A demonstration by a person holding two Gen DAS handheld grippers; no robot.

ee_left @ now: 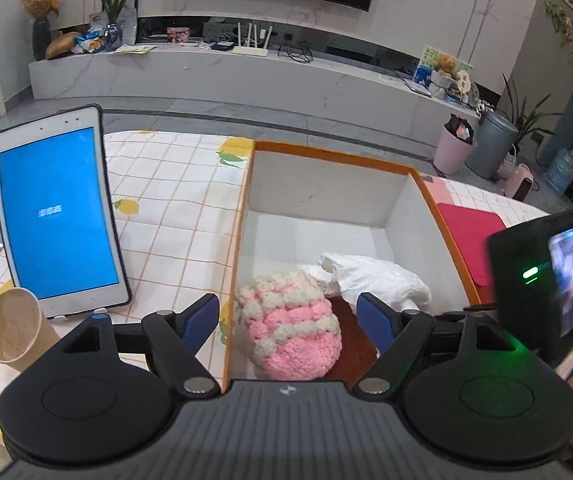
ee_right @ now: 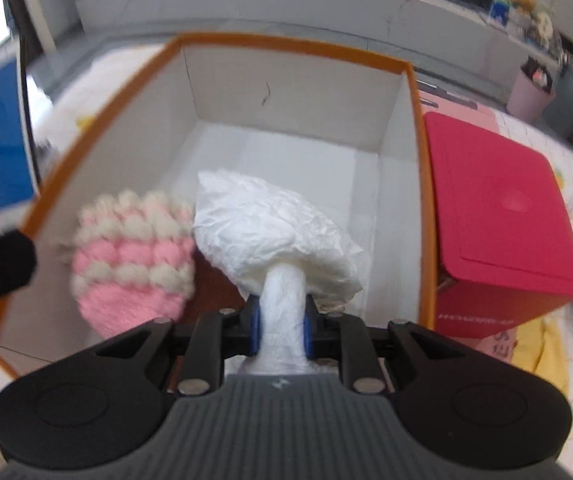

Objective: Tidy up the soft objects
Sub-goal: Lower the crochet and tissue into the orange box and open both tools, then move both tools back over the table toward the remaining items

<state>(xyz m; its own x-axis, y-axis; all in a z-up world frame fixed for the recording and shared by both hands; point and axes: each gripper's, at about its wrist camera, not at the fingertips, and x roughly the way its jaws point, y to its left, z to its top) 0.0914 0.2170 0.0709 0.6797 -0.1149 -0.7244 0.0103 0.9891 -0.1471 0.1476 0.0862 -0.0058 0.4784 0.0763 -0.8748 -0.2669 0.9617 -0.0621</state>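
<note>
Living room, counter (ee_left: 174, 216) under lemon-print grid cloth. Right tool (ee_right: 280, 322) clamped on twisted neck of white crumpled bag (ee_right: 278, 228), bag bulging ahead inside orange-rimmed box (ee_right: 286, 40). Left tool (ee_left: 288, 322) spread wide, empty, over pink-and-white knitted piece (ee_left: 292, 332) lying in box beside bag. Red box (ee_right: 502, 224) right of orange rim; tablet (ee_left: 56, 216) and paper cup (ee_left: 10, 330) left.

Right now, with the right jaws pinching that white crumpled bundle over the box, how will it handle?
The white bundle looks floppy: it necks thin between the jaws. Probably light, since it puffs out crinkled. Likely to slump against the pink knitted piece once released.
</note>
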